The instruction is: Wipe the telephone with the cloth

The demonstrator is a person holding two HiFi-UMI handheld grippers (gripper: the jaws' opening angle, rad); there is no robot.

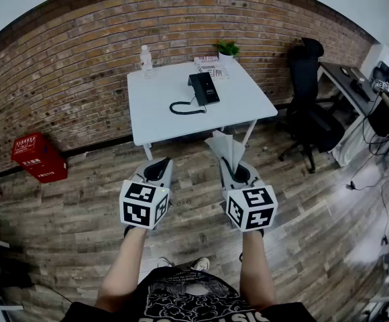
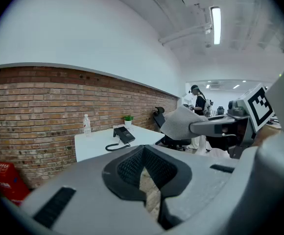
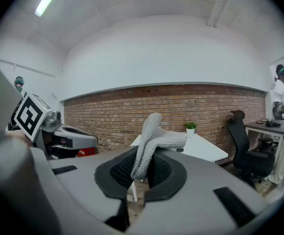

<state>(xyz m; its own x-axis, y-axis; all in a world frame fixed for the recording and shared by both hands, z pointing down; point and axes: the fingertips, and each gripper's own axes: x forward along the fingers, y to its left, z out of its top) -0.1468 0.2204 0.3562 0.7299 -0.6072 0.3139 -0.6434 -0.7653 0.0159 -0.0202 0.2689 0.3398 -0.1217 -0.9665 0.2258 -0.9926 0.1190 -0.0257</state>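
The black telephone [image 1: 203, 88] lies on the white table [image 1: 157, 123] by the brick wall, its coiled cord [image 1: 184, 108] trailing to its left. I stand well back from the table, with both grippers held over the wood floor. My right gripper [image 1: 238, 173] is shut on a grey cloth [image 1: 227, 146] that sticks up from its jaws, and the cloth [image 3: 154, 136] hides most of the table in the right gripper view. My left gripper [image 1: 157, 170] is shut with nothing in it. In the left gripper view the telephone [image 2: 123, 133] is far off, with the cloth [image 2: 181, 123] to its right.
A water bottle [image 1: 145, 60], a small plant [image 1: 228, 47] and papers [image 1: 208, 62] stand at the table's back. A red crate [image 1: 37, 156] sits by the wall at left. A black office chair [image 1: 308, 113] and another desk [image 1: 352, 79] are at right.
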